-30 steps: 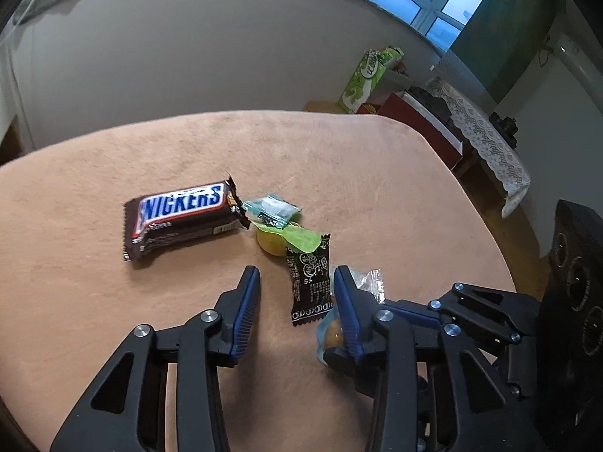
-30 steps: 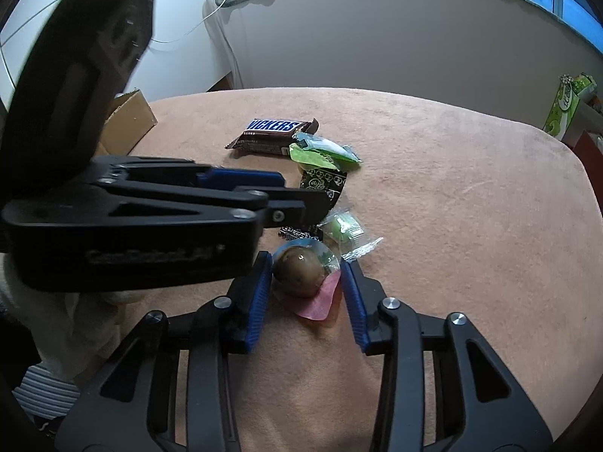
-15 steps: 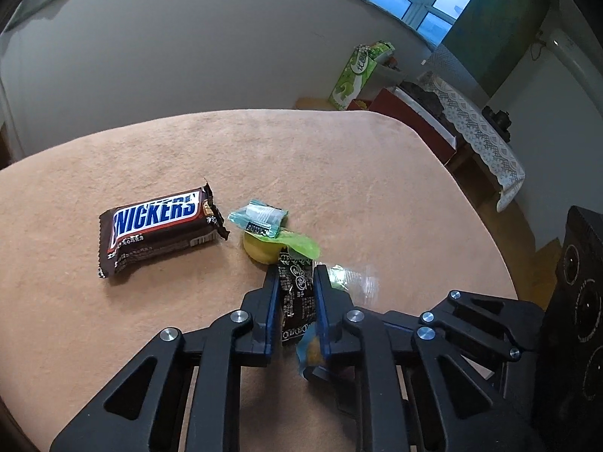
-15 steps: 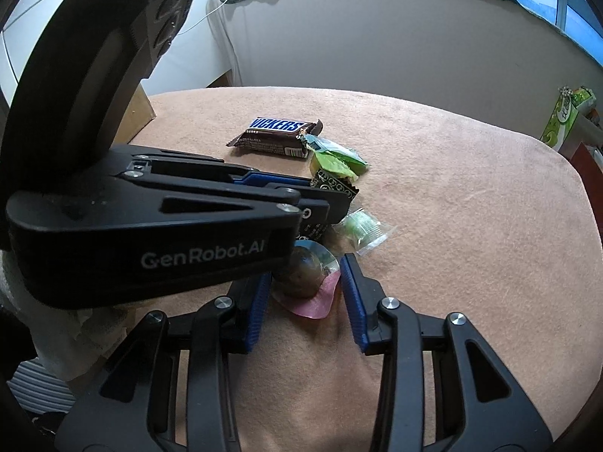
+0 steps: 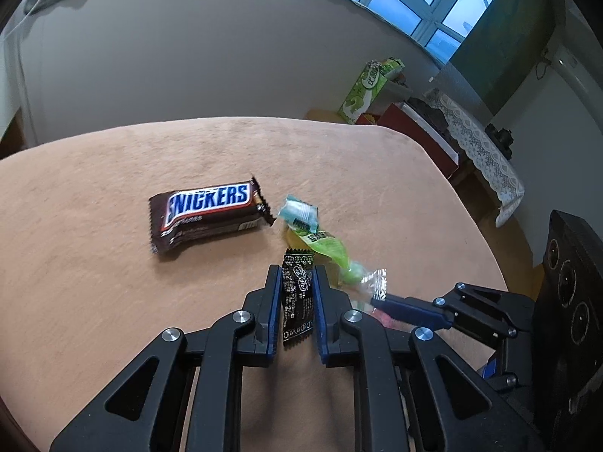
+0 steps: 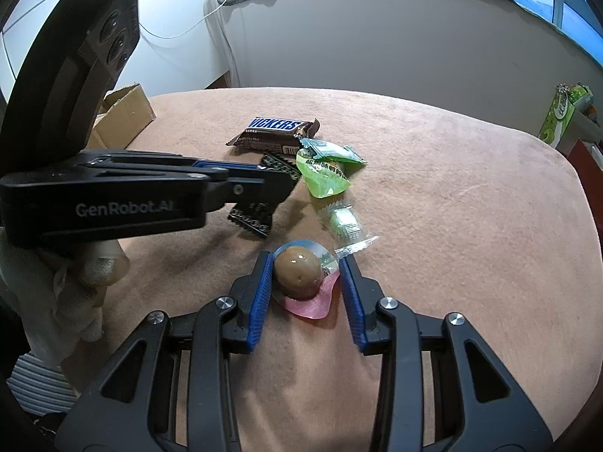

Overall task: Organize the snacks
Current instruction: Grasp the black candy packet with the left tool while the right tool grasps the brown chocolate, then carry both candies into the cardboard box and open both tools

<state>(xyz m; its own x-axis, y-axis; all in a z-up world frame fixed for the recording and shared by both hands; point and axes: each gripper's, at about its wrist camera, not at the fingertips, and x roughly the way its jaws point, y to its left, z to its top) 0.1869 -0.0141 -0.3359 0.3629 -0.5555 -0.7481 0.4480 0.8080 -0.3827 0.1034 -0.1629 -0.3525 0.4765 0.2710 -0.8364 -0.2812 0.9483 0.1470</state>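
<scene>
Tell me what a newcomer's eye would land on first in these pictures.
First, the brown Snickers bar lying on the tan plush tabletop, left of a cluster of small sweets. Next, the left gripper, clamped on a small black foil sachet. In the right wrist view, the right gripper brackets a round brown egg-like snack in clear and pink wrap.
</scene>
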